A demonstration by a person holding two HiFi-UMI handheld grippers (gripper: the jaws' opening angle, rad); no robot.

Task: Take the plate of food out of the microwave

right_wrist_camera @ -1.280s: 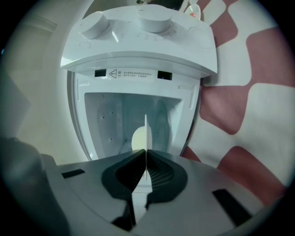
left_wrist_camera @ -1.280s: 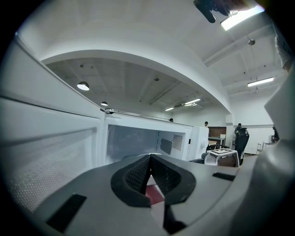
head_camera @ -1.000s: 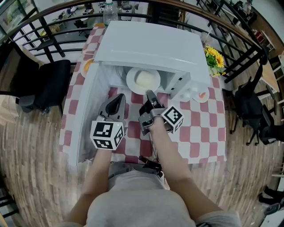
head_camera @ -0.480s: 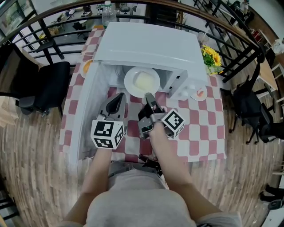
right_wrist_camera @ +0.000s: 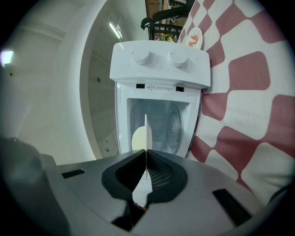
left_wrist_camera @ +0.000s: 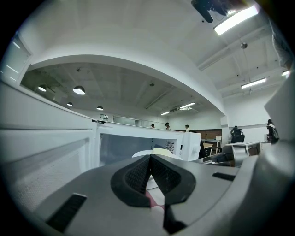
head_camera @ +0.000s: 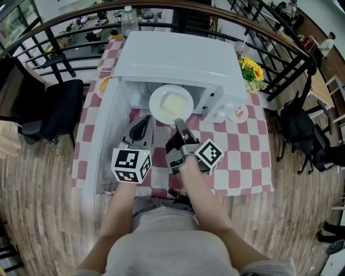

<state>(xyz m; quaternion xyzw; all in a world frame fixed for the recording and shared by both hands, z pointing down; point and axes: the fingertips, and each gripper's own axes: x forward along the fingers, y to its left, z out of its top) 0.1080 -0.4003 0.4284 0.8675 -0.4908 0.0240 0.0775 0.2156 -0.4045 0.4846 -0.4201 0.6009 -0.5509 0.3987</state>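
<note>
The white microwave [head_camera: 178, 56] stands on the checked table with its door [head_camera: 105, 129] swung open to the left. A white plate of pale food [head_camera: 171, 103] sticks out of the cavity mouth over the table. My right gripper [head_camera: 178, 123] is shut on the plate's near rim. In the right gripper view the plate [right_wrist_camera: 145, 133] shows edge-on as a thin white line pinched between the pads, with the cavity [right_wrist_camera: 161, 122] behind it. My left gripper [head_camera: 145, 119] hovers just left of the plate, shut and empty. The left gripper [left_wrist_camera: 150, 161] points at the microwave opening.
The red-and-white checked table [head_camera: 237, 156] runs to my right. A small dish [head_camera: 239, 114] and sunflowers [head_camera: 250, 70] sit right of the microwave. An orange plate [head_camera: 103, 82] lies behind the door, and a bottle [head_camera: 127, 16] stands at the back. A black chair [head_camera: 54, 102] stands to the left.
My right gripper has drawn back toward me with the plate, which now sticks farther out of the cavity. The left gripper has barely moved.
</note>
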